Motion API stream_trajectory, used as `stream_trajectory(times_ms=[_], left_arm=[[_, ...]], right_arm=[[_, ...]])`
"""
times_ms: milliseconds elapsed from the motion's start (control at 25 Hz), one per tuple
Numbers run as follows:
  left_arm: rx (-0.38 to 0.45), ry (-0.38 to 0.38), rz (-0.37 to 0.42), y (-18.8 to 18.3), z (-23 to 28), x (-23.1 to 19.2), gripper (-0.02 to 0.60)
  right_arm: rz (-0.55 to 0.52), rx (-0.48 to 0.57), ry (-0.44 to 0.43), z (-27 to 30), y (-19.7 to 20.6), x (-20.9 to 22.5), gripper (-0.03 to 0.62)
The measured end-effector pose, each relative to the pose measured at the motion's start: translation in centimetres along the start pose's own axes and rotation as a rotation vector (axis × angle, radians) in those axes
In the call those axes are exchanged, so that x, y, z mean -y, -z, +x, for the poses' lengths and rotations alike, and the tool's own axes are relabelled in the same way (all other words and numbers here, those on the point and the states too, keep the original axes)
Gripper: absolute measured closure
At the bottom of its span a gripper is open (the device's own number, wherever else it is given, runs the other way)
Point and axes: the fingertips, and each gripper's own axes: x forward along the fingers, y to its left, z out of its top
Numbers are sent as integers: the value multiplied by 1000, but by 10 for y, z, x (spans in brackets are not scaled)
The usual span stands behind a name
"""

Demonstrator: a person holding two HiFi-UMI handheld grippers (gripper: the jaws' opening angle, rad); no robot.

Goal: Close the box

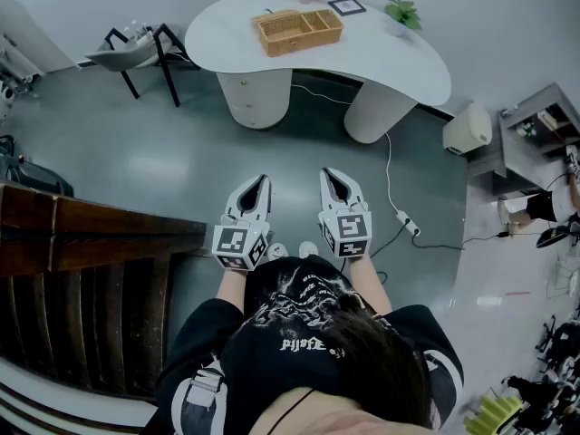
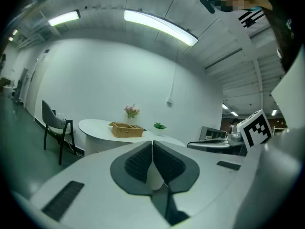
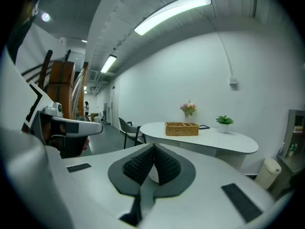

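Two grippers, both empty: left gripper [image 1: 261,181] jaws pressed together, right gripper [image 1: 330,174] same, side by side, approx level. Wicker box [image 1: 297,30] far off at 12 o'clock on white table [image 1: 399,66], well apart. Prob light, stiff weave, good grip. Best taken at lid edge; lid not made out.

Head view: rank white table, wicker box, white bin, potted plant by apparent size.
1. white table, by far the largest
2. wicker box
3. white bin, not much smaller than the box; it stands on the floor near the edge of the wide-angle picture, so this rank is unsure
4. potted plant
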Motion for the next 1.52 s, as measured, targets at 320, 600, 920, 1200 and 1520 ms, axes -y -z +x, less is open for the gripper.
stream_trajectory(times_ms=[320,600,920,1200,1520], left_arm=[[-5,-34,7,4,-5,-10,555],[-16,-91,-19,9,21,-36,555],[-18,-113,-25,-13,113,-63,555],[6,-126,4,-46,211,-76,555],[25,-174,-21,-50,277,-84,555]], right_arm=[[62,-20,8,4,14,6,569],[90,-26,-2,43,17,32,569],[93,-49,-50,130,4,87,569],[55,-19,-81,198,-30,154,569],[20,5,-144,251,-51,197,569]])
